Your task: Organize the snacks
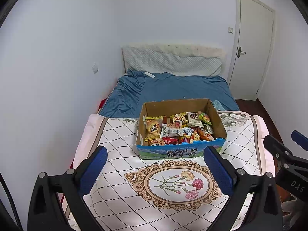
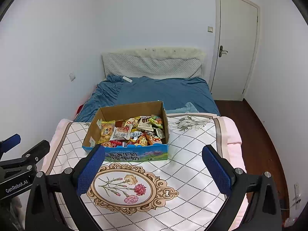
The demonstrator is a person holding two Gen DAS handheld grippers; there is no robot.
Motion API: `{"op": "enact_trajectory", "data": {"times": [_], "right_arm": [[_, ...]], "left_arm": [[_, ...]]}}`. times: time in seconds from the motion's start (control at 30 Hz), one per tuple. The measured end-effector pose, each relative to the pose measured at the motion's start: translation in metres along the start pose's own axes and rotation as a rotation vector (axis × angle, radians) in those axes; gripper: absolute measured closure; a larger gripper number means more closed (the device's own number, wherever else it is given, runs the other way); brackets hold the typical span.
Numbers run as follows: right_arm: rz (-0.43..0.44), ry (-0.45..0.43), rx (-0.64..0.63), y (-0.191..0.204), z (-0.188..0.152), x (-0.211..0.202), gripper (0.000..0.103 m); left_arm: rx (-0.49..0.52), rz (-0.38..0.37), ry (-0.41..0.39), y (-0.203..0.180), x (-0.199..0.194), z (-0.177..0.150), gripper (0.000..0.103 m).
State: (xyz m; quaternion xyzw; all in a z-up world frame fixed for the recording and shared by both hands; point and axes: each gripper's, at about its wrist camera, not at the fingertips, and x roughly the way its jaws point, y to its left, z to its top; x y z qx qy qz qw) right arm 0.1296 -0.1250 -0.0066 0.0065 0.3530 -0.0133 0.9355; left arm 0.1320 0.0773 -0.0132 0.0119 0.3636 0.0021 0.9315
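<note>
- Both hand-held grippers hover above the near end of the bed: the left gripper (image 1: 155, 165) has its blue-padded fingers (image 1: 93, 170) spread wide with nothing between them, and the right gripper (image 2: 154, 164) is likewise wide open and empty.
- In the left wrist view, the right gripper shows at the right edge; in the right wrist view, the left gripper (image 2: 21, 150) shows at the left edge.
- Colourful packaged snacks (image 1: 178, 129) lie heaped together inside an open brown cardboard box with a blue printed front panel (image 1: 181, 151), filling its floor.
- That cardboard box (image 2: 127, 155) sits on a white quilted bedspread with a diamond grid and an oval carnation medallion (image 1: 173, 182), toward the bedspread's far edge, just beyond the medallion.
- Left gripper's right fingertip overlaps the box's near right corner in its own view; the right gripper's left fingertip overlaps the box's near left corner in its view. Contact cannot be told.
- Beyond the bedspread's far edge lies a rumpled blue sheet (image 1: 173, 86), with a small white oblong object (image 1: 149, 74) near its far left corner.
- Propped against the headboard is a pale textured pillow (image 1: 171, 61).
- At the right stands a closed white door with a lever handle (image 1: 252, 44), beside dark wooden flooring (image 2: 256, 127).
</note>
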Motion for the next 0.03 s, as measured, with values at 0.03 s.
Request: {"op": "enact_trajectory", "data": {"times": [0.03], "right_arm": [[0.000,0.000,0.000,0.0000,0.0001,0.0002,0.000]], "left_arm": [[0.001,-0.001,-0.001,0.0003,-0.0002,-0.0001,0.000]]}}
